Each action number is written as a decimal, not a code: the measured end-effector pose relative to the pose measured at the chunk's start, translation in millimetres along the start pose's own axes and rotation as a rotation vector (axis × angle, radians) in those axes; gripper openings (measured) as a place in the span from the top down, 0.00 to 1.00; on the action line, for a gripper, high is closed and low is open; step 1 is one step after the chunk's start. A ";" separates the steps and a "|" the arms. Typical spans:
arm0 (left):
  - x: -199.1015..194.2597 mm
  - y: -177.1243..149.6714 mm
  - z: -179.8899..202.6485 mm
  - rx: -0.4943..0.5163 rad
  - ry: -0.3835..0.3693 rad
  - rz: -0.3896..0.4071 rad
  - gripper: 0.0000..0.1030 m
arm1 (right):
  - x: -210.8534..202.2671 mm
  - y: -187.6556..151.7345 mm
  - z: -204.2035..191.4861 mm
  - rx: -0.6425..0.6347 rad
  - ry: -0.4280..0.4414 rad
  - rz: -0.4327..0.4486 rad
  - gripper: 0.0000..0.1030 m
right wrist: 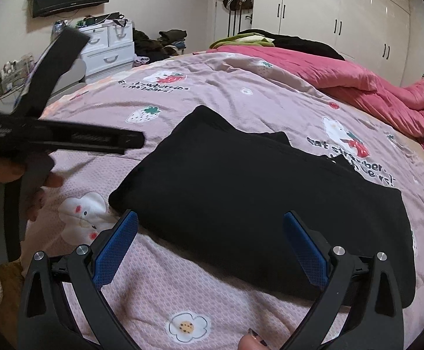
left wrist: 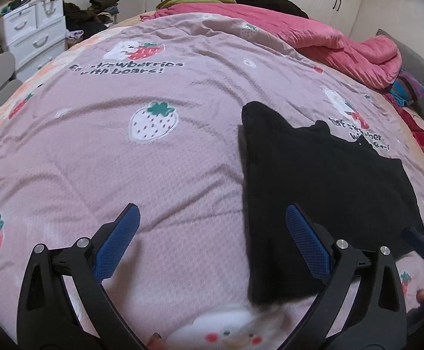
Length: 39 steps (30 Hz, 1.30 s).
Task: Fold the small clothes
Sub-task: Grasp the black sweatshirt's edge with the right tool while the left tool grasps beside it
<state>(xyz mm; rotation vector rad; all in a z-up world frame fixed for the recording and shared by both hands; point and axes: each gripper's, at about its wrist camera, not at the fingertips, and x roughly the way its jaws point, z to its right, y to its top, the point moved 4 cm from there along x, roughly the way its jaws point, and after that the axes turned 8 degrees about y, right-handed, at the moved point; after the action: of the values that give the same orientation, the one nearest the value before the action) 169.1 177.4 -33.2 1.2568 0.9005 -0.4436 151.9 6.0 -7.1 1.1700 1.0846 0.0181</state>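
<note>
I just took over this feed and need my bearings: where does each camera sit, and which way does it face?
Left wrist: on the left gripper, low over the pink strawberry-print bedspread, facing up the bed; its open blue-padded fingers show, the black folded garment to the right.
Right wrist: on the right gripper, facing the same garment head-on; open fingers show, plus the left gripper in a hand.
Shared: garment, bedspread, crumpled pink quilt, white drawer unit.
</note>
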 end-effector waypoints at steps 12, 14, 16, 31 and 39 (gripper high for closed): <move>36.3 23.8 24.9 0.035 -0.020 -0.045 0.09 | 23.8 -8.4 -2.9 -0.048 -0.009 -0.072 0.04; 44.3 27.4 26.6 0.033 -0.026 -0.062 0.09 | 29.3 -10.6 -7.1 -0.082 -0.024 -0.088 0.04; 49.7 29.6 28.0 0.035 -0.029 -0.073 0.09 | 36.1 -12.0 -10.6 -0.118 -0.047 -0.101 0.04; 80.7 46.7 35.6 0.043 -0.042 -0.123 0.09 | 83.9 -10.0 -17.2 -0.254 -0.187 -0.155 0.04; 87.9 53.1 24.3 -0.006 -0.071 -0.142 0.09 | 104.1 8.8 -21.4 -0.304 -0.275 -0.122 0.04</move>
<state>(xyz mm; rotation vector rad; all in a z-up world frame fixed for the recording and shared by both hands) 268.4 185.5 -68.1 1.1683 0.9332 -0.5945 196.4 79.8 -69.8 0.8054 0.8718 -0.0696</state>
